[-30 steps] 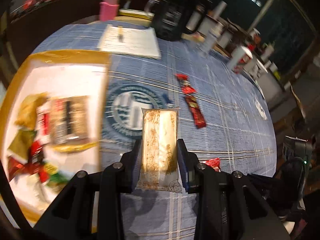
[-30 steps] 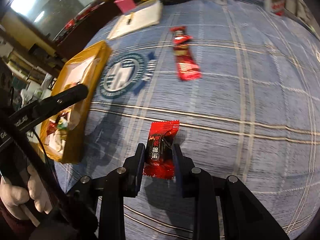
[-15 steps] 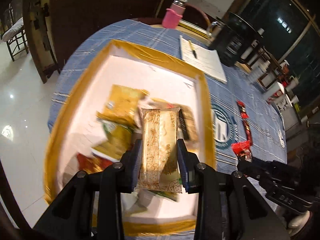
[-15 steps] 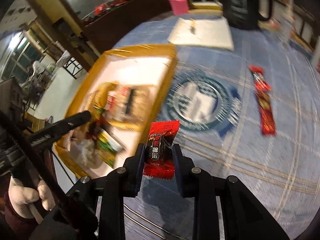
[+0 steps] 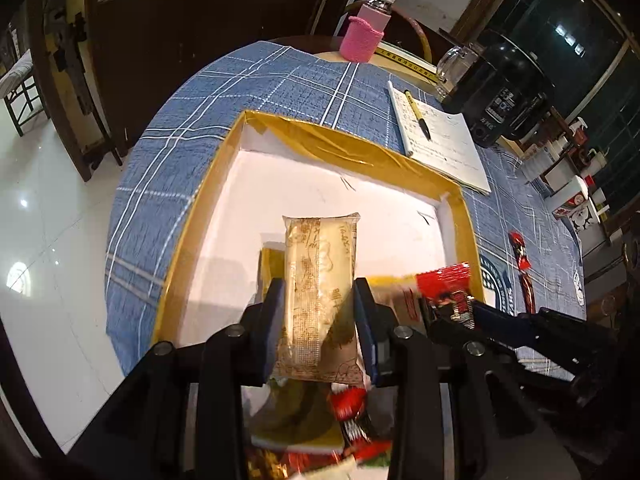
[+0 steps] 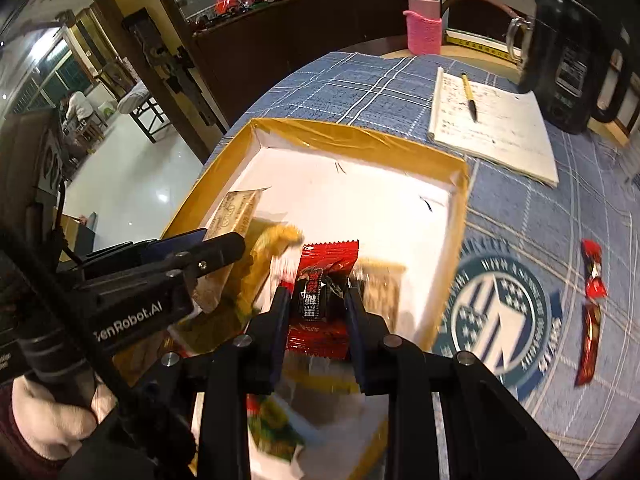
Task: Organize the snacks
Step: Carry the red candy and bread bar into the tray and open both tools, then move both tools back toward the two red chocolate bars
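Left gripper [image 5: 320,312] clamps a beige snack pack [image 5: 319,280], held level over the tray [image 5: 188,236] near its near edge. Right gripper [image 6: 314,312] grips a red snack packet [image 6: 322,292], angled in from the tray's right side w/ other snacks [image 6: 276,240] below. Red bar [image 6: 591,312] lies on tablecloth [image 6: 520,216], right of tray.
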The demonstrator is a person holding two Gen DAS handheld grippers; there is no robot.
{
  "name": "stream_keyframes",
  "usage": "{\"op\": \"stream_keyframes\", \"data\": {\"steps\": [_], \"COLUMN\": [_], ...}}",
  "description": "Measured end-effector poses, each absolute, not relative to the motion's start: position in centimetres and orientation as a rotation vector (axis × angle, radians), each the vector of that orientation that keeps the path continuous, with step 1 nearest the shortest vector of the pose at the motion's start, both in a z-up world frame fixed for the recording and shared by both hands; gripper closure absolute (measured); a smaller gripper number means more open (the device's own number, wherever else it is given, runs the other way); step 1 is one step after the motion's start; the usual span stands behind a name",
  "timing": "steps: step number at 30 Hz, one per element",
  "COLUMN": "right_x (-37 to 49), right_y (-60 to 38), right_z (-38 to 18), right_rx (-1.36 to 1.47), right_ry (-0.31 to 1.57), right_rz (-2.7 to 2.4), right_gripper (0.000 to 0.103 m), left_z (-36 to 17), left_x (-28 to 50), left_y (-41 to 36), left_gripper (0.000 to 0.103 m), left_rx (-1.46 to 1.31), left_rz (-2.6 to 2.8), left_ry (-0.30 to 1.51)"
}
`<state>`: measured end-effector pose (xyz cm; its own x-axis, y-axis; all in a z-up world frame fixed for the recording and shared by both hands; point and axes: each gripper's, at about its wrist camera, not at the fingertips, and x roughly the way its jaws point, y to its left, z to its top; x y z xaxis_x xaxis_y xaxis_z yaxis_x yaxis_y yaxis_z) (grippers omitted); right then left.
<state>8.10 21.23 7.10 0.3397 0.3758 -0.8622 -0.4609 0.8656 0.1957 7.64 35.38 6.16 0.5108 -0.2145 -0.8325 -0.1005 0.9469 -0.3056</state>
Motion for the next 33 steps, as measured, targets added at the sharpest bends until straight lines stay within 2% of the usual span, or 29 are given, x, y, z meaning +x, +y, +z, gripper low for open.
{"op": "stream_keyframes", "data": {"steps": [6,13,15,17,20,25,33], "right_x": [9.0,9.4,9.3,9.1,8.5,6.8,2.9], "right_y": [21.8,21.8,21.4,20.8,19.6,17.4,13.4], "right_z": [6.3,6.4,6.7,7.0,7.7,8.3,8.6], "right_rx": [-0.085,-0.060,-0.051,-0.033,0.004,0.038,0.050], "right_ry": [1.120,1.103,1.101,1.096,1.091,1.091,1.097], "right_rz": [0.525,0.532,0.535,0.539,0.541,0.549,0.557], "right_gripper": [0.076,0.073,0.073,0.073,0.073,0.072,0.071], "left_z": [5.2,5.6,6.1,6.6,7.5,7.8,7.7], "left_x": [8.9,8.6,8.1,7.5,6.3,4.3,1.0], "left_y": [36.3,36.2,36.2,36.2,35.9,34.4,30.6], "left_gripper": [0.067,0.061,0.058,0.044,0.036,0.032,0.032], "left_rx": [-0.386,-0.398,-0.405,-0.415,-0.424,-0.444,-0.517], "left_rz": [-0.069,-0.082,-0.085,-0.081,-0.064,-0.043,-0.056], "left_ry": [1.049,1.053,1.042,1.031,1.014,1.019,1.037]}}
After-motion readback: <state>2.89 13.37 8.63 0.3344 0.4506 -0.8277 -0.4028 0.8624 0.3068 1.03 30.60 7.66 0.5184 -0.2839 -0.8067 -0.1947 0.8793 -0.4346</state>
